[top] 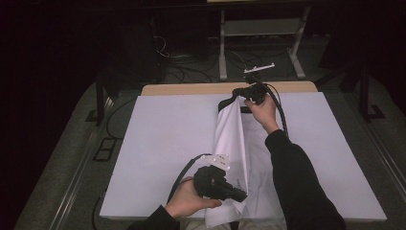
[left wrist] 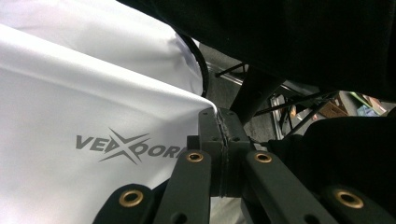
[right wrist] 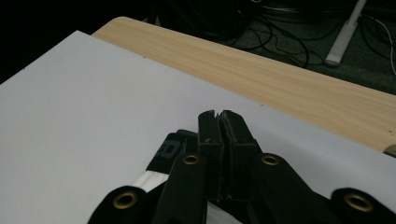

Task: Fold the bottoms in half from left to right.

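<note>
Clamped on the near hem of the white printed fabric garment (top: pixel 233 153), the left gripper (top: pixel 242 195) faces the right gripper (top: pixel 238 92) pinching its black collar, over a white-covered wooden table (top: pixel 163 139); cables (top: pixel 191 64) lie beyond.

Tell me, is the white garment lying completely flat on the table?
No, the white garment is lifted into a raised fold between the left gripper and the right gripper.
</note>
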